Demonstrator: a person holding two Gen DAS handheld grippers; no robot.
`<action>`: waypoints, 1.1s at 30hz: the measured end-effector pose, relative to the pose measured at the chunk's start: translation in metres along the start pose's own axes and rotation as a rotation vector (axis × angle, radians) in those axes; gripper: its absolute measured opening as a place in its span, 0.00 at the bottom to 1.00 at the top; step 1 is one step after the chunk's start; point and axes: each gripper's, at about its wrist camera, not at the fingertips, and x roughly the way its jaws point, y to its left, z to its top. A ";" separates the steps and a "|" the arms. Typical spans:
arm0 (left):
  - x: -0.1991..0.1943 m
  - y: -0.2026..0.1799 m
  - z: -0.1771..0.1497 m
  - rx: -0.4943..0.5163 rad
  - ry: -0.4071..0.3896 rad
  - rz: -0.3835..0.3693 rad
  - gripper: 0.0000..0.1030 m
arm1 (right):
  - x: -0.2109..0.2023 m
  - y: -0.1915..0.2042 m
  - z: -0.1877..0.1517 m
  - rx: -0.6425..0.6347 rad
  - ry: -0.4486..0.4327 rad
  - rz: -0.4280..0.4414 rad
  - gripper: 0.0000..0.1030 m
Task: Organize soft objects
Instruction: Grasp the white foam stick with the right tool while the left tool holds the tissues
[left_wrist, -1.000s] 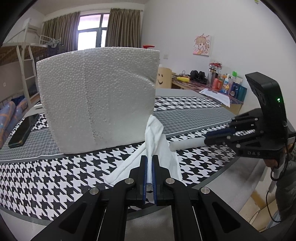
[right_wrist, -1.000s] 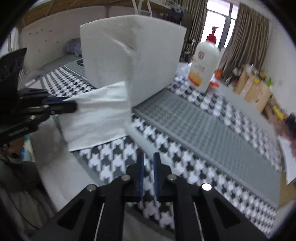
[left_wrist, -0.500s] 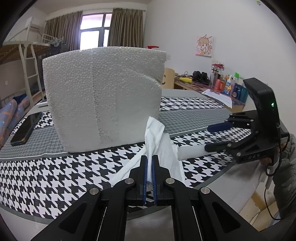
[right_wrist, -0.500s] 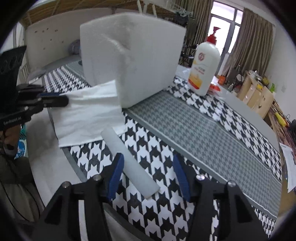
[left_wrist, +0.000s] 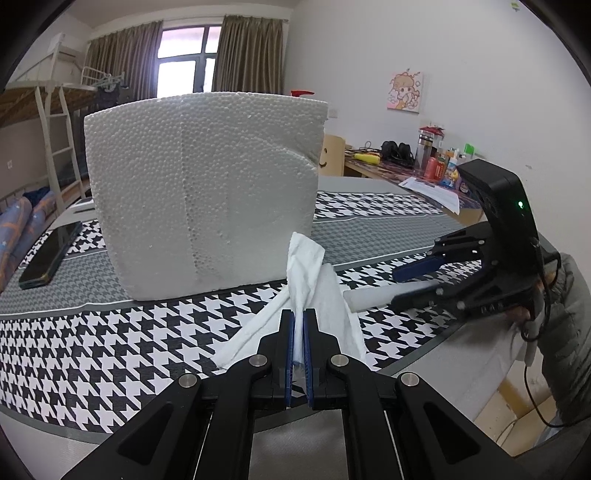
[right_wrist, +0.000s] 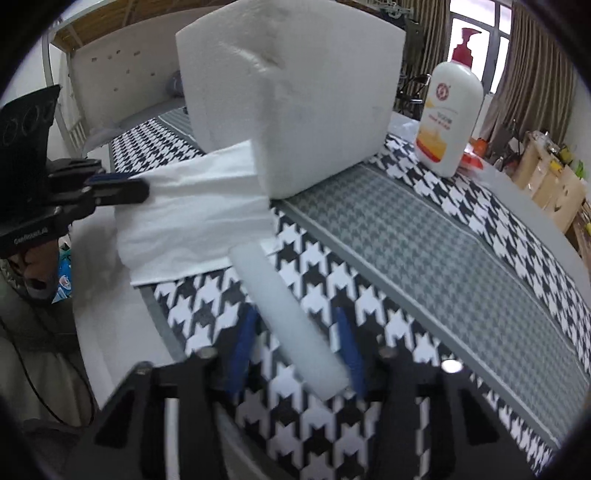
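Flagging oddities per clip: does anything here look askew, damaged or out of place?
The tissue hangs off the table edge, pinched in the left gripper. The styrofoam block has a dented corner. Nothing spilled.

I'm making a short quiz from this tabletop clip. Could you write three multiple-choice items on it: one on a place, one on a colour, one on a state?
1. Where does the pump bottle stand?
A. beside the foam block
B. on top of the foam block
C. on the floor

2. What colour is the bottle's pump?
A. blue
B. red
C. green

3. What is the left claw doing?
A. open above the phone
B. shut on nothing
C. shut on the white tissue

Answers: 1 A, it stands on the houndstooth cloth next to the block. 2 B, the pump head is red. 3 C, the tissue sits pinched between its closed blue pads.
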 end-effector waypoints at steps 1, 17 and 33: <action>-0.001 0.000 0.000 -0.002 -0.002 0.001 0.05 | 0.000 0.000 0.001 0.005 0.002 0.007 0.27; -0.013 -0.001 0.001 -0.009 -0.028 0.014 0.05 | -0.037 0.037 -0.005 0.159 -0.146 -0.213 0.10; -0.029 -0.010 0.004 0.012 -0.074 0.046 0.05 | -0.067 0.060 -0.022 0.408 -0.294 -0.272 0.10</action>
